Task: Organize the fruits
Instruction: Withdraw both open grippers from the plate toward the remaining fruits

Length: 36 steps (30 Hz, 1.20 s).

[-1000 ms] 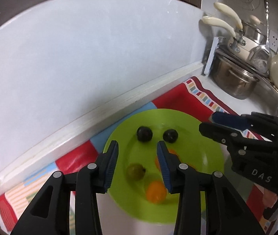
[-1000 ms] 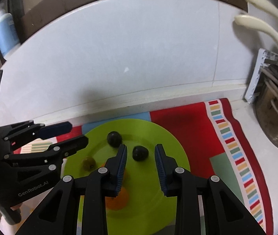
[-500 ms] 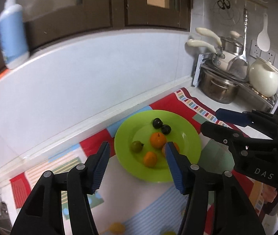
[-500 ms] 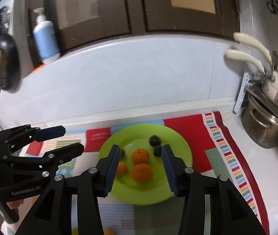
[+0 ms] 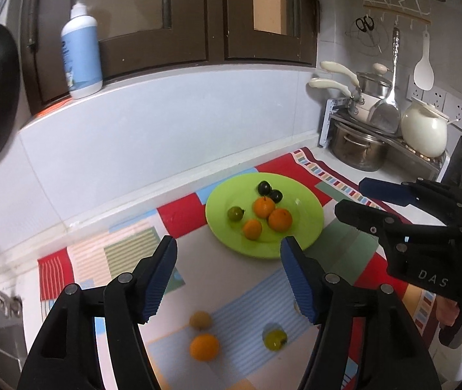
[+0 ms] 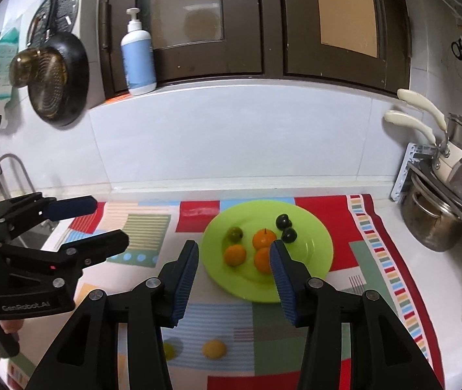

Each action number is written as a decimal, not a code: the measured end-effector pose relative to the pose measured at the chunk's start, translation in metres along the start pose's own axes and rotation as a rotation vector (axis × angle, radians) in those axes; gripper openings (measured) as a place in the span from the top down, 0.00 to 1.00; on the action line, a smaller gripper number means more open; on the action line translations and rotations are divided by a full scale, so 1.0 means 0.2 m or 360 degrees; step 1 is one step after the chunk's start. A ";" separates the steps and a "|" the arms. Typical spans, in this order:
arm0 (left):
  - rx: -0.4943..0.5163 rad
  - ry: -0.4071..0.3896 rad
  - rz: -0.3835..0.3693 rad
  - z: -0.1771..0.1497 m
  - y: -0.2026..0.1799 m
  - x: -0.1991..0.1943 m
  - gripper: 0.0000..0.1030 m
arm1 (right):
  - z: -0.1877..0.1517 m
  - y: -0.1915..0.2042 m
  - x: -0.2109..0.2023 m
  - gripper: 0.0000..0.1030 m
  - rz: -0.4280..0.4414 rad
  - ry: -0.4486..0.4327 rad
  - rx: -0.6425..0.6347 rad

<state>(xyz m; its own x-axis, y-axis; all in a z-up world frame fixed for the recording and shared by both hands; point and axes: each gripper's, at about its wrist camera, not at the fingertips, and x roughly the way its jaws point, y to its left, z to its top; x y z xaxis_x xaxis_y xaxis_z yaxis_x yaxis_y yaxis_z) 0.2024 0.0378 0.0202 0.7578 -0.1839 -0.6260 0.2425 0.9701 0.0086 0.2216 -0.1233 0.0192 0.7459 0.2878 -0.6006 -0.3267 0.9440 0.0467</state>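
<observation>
Both claws hang empty over the surface: the left claw (image 5: 227,266) is opening, the right claw (image 6: 233,271) released. Six fruits sit grouped on the green plate (image 5: 309,227); an orange (image 5: 204,347) at lower centre awaits collection.

Left gripper (image 5: 227,279): black plastic frame, 2 fingers (image 5: 161,281) lined with ribbed blue pads, silver screws, white "GenRobot.AI" lettering, a small red light. Right gripper (image 6: 232,274): same build, marked "DAS".
</observation>
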 end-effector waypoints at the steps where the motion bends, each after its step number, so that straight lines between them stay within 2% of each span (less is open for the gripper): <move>1: 0.0003 -0.0007 0.0007 -0.03 -0.01 -0.02 0.37 | -0.01 0.01 -0.01 0.55 0.0002 -0.0001 -0.0008; 17: 0.0062 -0.0063 0.0005 -0.27 -0.12 -0.12 0.36 | -0.20 0.10 -0.16 0.55 0.0044 -0.0040 -0.0157; 27: 0.0229 -0.0095 -0.0009 -0.39 -0.19 -0.10 0.36 | -0.32 0.13 -0.12 0.55 0.0062 0.0070 -0.0277; 36: 0.0315 0.0026 -0.0094 -0.48 -0.25 0.01 0.36 | -0.43 0.12 -0.04 0.55 0.0086 0.0210 -0.0326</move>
<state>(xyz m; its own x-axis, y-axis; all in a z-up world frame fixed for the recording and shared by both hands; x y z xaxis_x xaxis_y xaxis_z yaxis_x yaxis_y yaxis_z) 0.1335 0.0052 -0.0572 0.7293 -0.2351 -0.6426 0.4014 0.9075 0.1235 0.1579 -0.1162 -0.0430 0.6463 0.3007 -0.7013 -0.4847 0.8716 -0.0730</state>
